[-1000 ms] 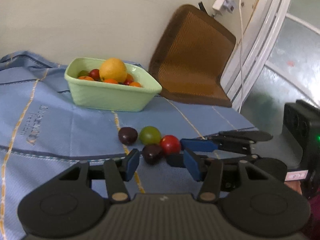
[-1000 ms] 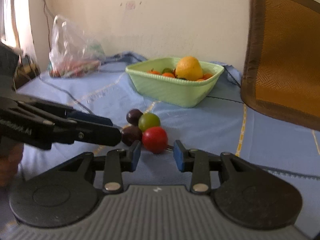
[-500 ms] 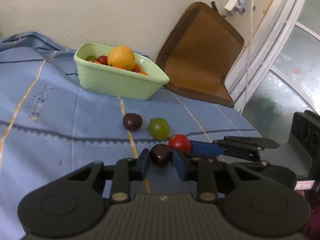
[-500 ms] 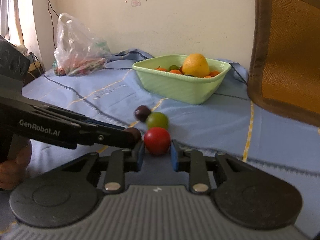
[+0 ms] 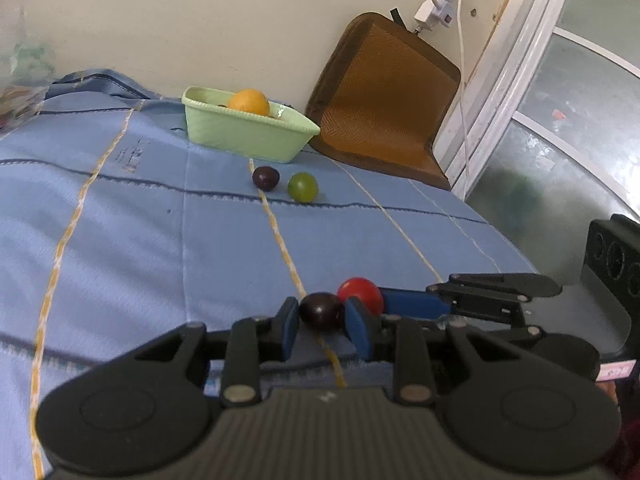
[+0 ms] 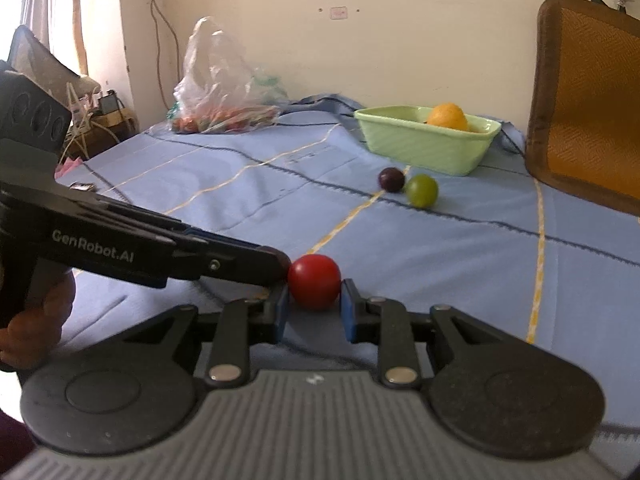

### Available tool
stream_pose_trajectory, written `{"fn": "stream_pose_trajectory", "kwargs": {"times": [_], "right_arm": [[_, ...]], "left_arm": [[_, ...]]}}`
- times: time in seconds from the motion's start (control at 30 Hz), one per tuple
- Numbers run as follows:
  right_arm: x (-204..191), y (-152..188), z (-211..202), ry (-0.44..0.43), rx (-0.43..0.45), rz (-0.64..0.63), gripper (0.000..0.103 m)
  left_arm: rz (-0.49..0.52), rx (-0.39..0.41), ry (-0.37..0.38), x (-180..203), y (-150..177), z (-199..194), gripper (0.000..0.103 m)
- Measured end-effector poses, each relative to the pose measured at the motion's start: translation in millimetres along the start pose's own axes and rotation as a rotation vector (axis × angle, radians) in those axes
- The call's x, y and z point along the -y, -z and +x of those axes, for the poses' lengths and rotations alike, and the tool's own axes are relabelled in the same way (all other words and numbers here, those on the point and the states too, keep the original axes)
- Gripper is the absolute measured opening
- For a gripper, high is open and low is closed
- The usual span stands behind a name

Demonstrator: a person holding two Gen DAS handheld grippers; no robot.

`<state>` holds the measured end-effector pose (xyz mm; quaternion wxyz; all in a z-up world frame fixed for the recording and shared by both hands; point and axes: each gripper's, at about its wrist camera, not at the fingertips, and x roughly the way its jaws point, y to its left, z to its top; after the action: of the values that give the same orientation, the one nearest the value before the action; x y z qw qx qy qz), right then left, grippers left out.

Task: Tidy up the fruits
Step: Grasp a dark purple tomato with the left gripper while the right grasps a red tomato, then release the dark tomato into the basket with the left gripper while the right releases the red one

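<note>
My left gripper [image 5: 322, 320] is shut on a dark purple fruit [image 5: 322, 311] and holds it above the blue cloth. My right gripper [image 6: 313, 307] is shut on a red fruit [image 6: 314, 286], right beside the left one; the red fruit also shows in the left wrist view [image 5: 360, 294]. A second dark purple fruit [image 5: 265, 178] and a green fruit [image 5: 303, 187] lie on the cloth in front of the green bowl [image 5: 244, 136]. The bowl holds an orange [image 5: 248, 101]. The bowl [image 6: 420, 145], the purple fruit [image 6: 391, 179] and the green fruit [image 6: 421, 190] show in the right wrist view too.
A brown woven mat [image 5: 384, 96] leans on the wall right of the bowl. A plastic bag of produce [image 6: 224, 92] sits at the back left of the cloth. The bed edge and floor [image 5: 532, 184] lie to the right. A power strip with cable [image 5: 440, 0] hangs on the wall.
Both grippers closed on their fruits, left on the dark purple one and right on the red one, then lifted and drew back from the bowl. The other two fruits stayed on the cloth.
</note>
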<state>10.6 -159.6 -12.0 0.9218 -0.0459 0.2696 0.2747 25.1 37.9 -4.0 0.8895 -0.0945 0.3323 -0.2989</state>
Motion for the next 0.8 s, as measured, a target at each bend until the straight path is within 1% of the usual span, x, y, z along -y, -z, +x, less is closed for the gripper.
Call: {"fn": "stream_pose_trajectory", "kwargs": {"times": [0.17, 0.23, 0.33, 0.43, 0.5, 0.63, 0.8], "right_arm": [[-13.4, 6.3, 1.1, 0.047, 0.015, -0.039, 0.030], [-13.2, 7.7, 0.4, 0.052, 0.021, -0.032, 0.030], [-13.5, 8.3, -1.0, 0.056, 0.024, -0.016, 0.030], [-11.8, 5.9, -3.4, 0.047, 0.031, 0.016, 0.030], [-11.3, 0.4, -7.4, 0.049, 0.053, 0.026, 0.030], [-6.3, -18.2, -12.4, 0.072, 0.122, 0.006, 0.030], [20.9, -46.5, 4.1, 0.101, 0.182, 0.012, 0.030]], "left_arm": [[-0.009, 0.006, -0.010, -1.8, 3.2, 0.2, 0.029], [-0.012, 0.007, -0.010, -1.6, 4.5, -0.3, 0.027], [-0.023, 0.009, -0.007, -0.6, 3.4, -0.7, 0.027], [-0.026, 0.029, -0.003, 2.6, -2.3, -4.8, 0.026], [-0.014, 0.054, -0.001, 6.4, -11.5, -8.7, 0.027], [0.022, 0.103, -0.008, 13.5, -39.0, -8.7, 0.027], [0.050, 0.140, -0.042, 10.4, -82.5, 14.8, 0.027]]}}
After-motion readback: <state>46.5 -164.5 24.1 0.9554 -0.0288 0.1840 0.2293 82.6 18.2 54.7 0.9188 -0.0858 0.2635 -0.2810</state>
